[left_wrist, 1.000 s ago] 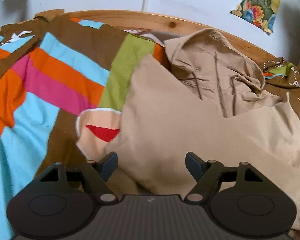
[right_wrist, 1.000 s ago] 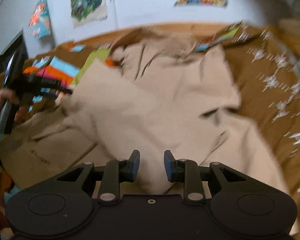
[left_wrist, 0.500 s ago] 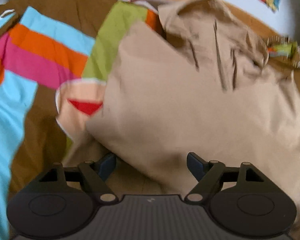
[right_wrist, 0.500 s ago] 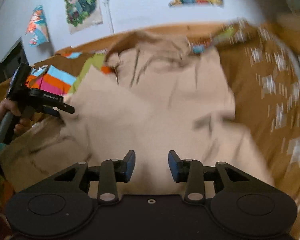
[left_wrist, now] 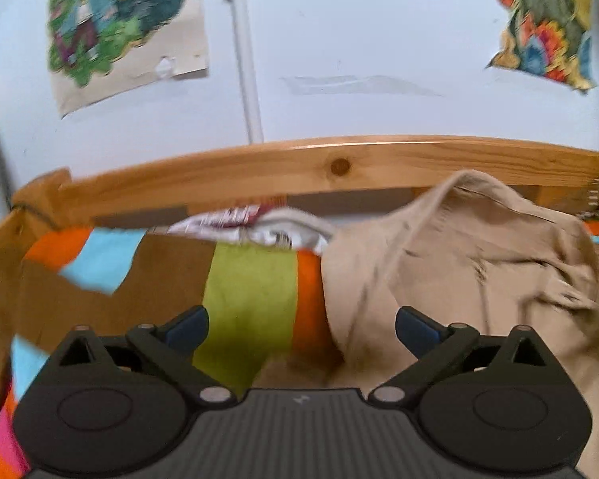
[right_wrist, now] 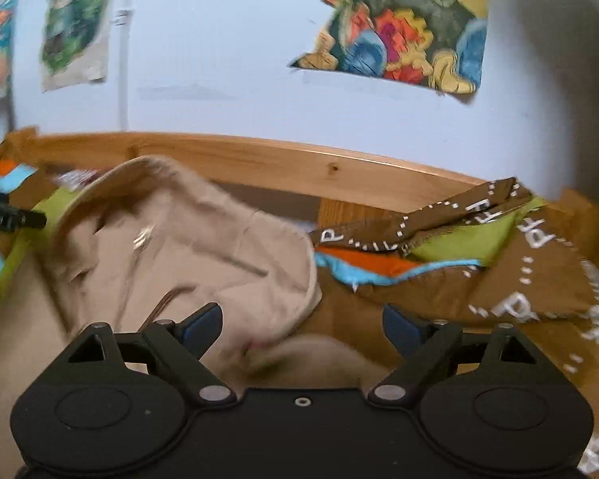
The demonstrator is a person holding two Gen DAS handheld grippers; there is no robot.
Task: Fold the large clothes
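A beige zip hoodie [left_wrist: 459,271] lies on the bed, its hood bunched up near the wooden bed rail. In the left wrist view my left gripper [left_wrist: 301,325] is open, low over the hoodie's left edge where it meets the striped blanket [left_wrist: 251,291], and holds nothing. In the right wrist view my right gripper [right_wrist: 301,321] is open above the hoodie's [right_wrist: 187,251] hood and right edge, empty too. The tip of the left gripper [right_wrist: 12,217] shows at that view's left edge.
A wooden bed rail [left_wrist: 339,167] runs along the far side, against a pale wall with posters [right_wrist: 403,24]. A brown blanket [right_wrist: 499,279] with white letters lies bunched at the right. A patterned pillow edge [left_wrist: 259,223] peeks out behind the striped blanket.
Both grippers have swept forward over the hoodie toward its hood and the bed rail, and tilted up so the wall shows. The right gripper's jaws have opened wide; the left stayed open.
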